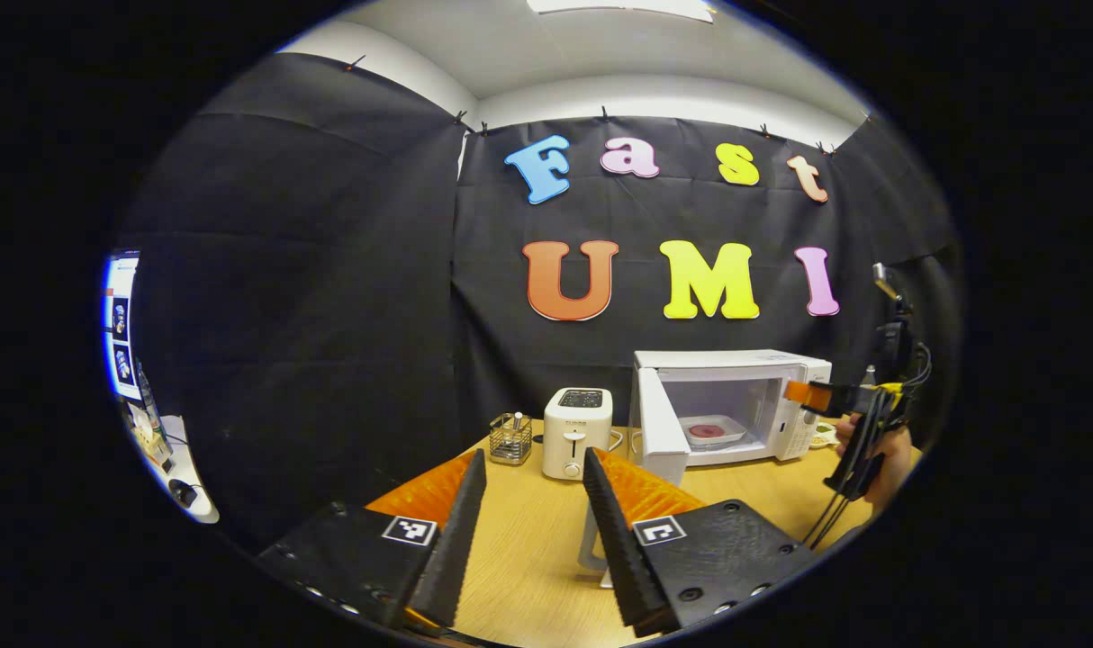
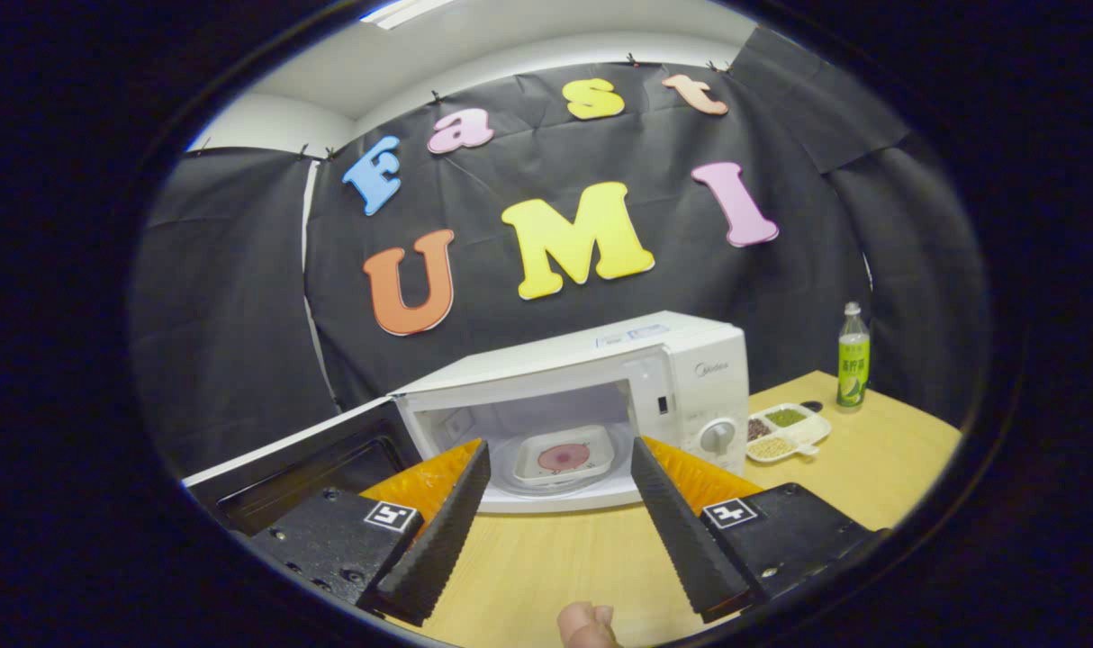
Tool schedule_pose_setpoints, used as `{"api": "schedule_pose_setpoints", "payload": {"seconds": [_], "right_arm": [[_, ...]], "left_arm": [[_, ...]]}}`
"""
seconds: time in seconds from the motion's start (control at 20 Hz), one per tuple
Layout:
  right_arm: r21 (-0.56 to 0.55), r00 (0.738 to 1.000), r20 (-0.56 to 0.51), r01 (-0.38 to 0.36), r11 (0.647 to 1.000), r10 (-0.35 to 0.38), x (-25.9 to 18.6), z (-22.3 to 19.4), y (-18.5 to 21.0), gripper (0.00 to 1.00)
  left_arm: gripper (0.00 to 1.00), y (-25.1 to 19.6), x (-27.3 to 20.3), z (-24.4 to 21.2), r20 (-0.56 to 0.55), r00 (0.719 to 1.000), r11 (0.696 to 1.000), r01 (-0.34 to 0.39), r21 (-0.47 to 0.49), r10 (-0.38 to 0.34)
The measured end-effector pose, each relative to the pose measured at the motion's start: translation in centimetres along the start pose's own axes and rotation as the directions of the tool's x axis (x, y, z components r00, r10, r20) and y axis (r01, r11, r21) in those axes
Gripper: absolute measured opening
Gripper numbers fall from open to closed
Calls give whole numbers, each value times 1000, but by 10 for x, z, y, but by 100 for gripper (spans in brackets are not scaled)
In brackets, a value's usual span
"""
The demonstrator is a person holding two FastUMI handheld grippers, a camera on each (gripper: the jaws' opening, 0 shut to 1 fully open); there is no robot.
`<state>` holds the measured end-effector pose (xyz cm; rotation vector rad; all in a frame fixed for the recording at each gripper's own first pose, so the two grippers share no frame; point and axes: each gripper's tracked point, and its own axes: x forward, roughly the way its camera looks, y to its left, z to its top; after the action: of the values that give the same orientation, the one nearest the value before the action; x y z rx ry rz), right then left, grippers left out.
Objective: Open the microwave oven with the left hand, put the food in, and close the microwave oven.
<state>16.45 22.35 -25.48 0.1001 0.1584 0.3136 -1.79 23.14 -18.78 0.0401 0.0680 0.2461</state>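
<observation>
Where visible, toaster (image 1: 578, 432) beside microwave (image 1: 736, 396)

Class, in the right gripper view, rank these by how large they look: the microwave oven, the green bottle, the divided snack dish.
1. microwave oven, clearly largest.
2. divided snack dish and green bottle: too close to rank; the bottle also stands farther back.

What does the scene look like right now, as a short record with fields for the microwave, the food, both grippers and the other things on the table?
microwave: white microwave oven, door swung open
food: square white plate with a pink centre, inside the microwave
left gripper: open, holding nothing, back from the microwave
right gripper: open, holding nothing, facing the cavity
table: light wooden tabletop
other items: white toaster, wire basket, divided snack tray, green bottle
</observation>
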Motion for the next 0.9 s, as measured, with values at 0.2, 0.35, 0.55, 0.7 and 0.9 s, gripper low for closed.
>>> {"api": "schedule_pose_setpoints", "payload": {"seconds": [0.2,0.35,0.55,0.7,0.9], "right_arm": [[-112,999,33,-5,994,8,-53,20,-24,91],[-136,996,90,7,991,5,-94,40,-40,91],[-142,991,118,-48,989,65,-139,70,-45,100],[-120,989,125,-57,991,72,-160,84,-54,90],[-109,994,110,-17,994,29,-174,87,-75,91]], "left_arm": [[27,-7,17,-18,-14,998,997,69,20,-69],[4,-10,36,-40,-36,995,995,94,44,-92],[1,-25,48,-60,-57,983,985,174,14,-173],[1,-27,47,-62,-60,977,979,202,-22,-203],[1,-35,49,-71,-74,966,968,242,-70,-247]]}}
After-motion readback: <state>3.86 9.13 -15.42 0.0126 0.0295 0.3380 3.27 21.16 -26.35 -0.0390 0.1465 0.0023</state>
